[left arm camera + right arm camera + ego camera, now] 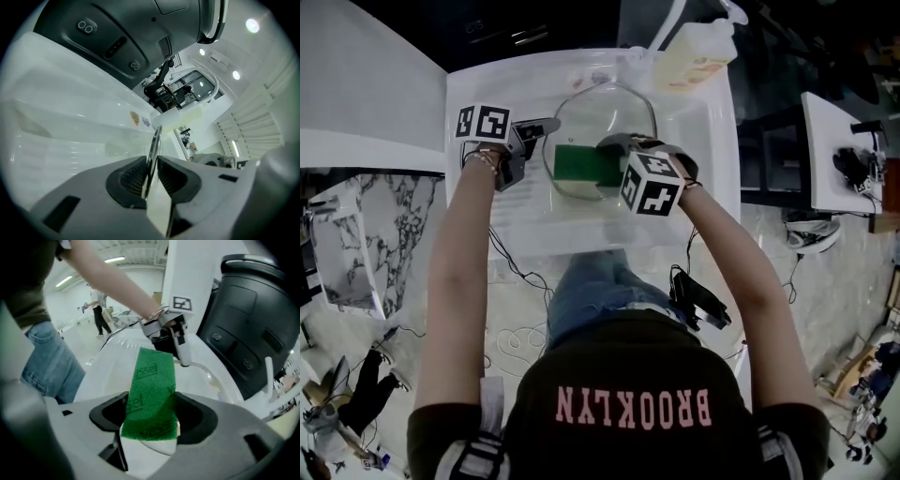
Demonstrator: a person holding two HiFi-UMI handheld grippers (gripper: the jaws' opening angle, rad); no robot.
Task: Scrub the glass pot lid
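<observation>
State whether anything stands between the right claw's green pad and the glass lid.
Nothing visible does: the green pad in the right claw lies directly over the glass lid, which the left claw grips by its rim.

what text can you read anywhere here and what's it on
"BROOKLYN": back of the person's shirt, upside down in the head view.
"...ssel": green scouring pad, start of the word unclear.
Label on the bottle and stickers on the sink wall: too blurred to read.
</observation>
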